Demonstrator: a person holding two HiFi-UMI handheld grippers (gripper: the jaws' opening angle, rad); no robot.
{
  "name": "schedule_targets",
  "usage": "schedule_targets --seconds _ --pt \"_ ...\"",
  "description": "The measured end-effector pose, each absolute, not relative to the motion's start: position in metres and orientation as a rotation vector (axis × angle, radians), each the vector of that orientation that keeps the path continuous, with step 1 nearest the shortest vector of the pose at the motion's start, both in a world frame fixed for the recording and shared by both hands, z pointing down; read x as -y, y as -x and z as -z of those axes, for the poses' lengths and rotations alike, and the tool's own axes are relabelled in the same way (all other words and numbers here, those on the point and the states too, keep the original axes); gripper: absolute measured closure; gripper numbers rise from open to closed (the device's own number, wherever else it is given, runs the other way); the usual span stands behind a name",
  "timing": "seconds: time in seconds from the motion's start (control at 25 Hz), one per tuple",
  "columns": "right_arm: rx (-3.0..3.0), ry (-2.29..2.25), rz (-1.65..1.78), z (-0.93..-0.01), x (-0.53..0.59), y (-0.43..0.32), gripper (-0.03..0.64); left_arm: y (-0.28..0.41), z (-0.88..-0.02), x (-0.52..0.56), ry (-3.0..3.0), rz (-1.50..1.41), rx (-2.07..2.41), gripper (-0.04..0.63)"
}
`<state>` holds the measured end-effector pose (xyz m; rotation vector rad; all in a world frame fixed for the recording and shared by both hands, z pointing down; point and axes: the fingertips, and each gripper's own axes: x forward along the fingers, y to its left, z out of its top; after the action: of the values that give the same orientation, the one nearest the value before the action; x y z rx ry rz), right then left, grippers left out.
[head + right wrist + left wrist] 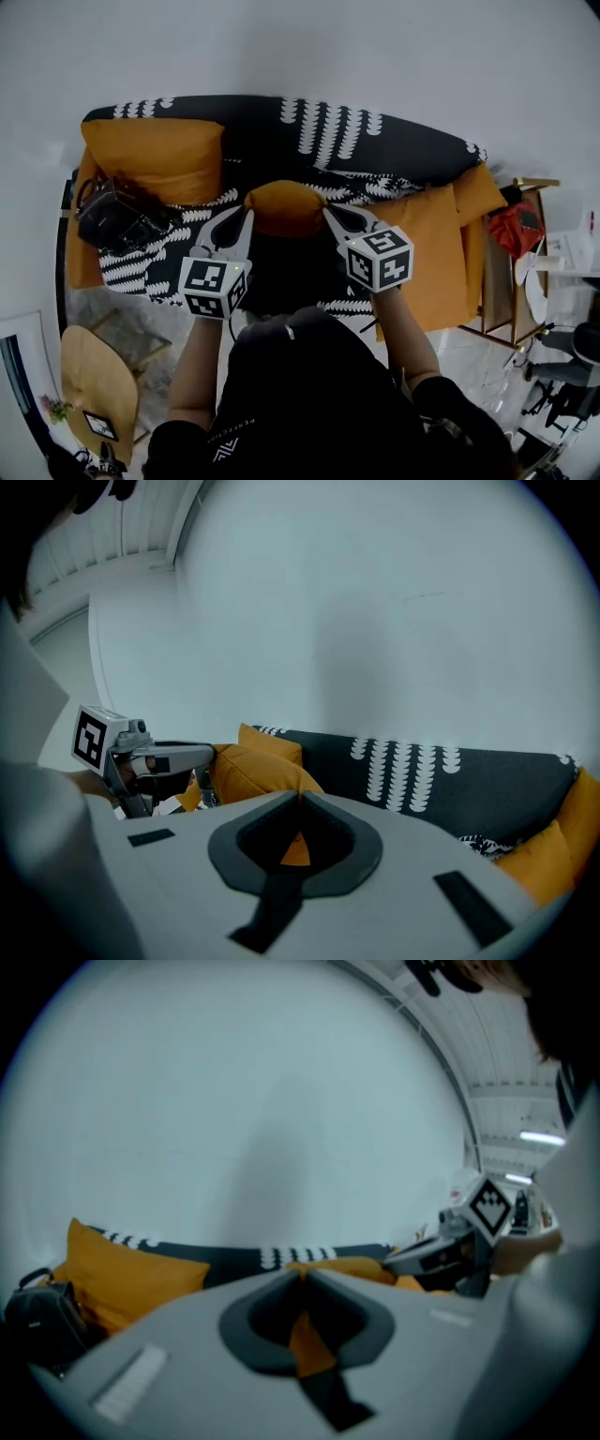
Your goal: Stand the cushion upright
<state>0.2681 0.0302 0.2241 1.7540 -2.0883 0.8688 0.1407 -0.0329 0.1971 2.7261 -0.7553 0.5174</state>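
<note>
An orange cushion [285, 206] hangs between my two grippers over the sofa seat, its top edge bulging upward. My left gripper [247, 216] is shut on the cushion's left side, and orange fabric shows between its closed jaws [303, 1275]. On the cushion's right side my right gripper [327, 213] is shut, with orange cloth pinched at its tips [300, 797]. In the right gripper view the cushion [255, 772] lies just beyond the jaws. Each gripper view shows the other gripper across the cushion.
The sofa [375, 141] has a black cover with white patterns. A second orange cushion [155, 155] leans at its back left, beside a black bag [117, 217]. More orange cushions [441, 248] lie at the right end. A wooden side table [511, 281] stands right, a wooden chair [94, 384] lower left.
</note>
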Motion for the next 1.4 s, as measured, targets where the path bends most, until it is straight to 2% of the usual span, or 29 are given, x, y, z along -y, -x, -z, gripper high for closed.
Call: schedule_targets --seconds 0.96,1.4 --pt "2.003 -1.685 -1.091 -0.309 0.015 -0.342 0.612 -0.218 -0.278 0.082 -2.597 -0.734 0.725 0.568" --pt "2.037 -1.752 -1.031 -0.320 0.060 -0.363 0.611 -0.240 -0.293 0.129 -2.607 -0.719 0.776 0.568"
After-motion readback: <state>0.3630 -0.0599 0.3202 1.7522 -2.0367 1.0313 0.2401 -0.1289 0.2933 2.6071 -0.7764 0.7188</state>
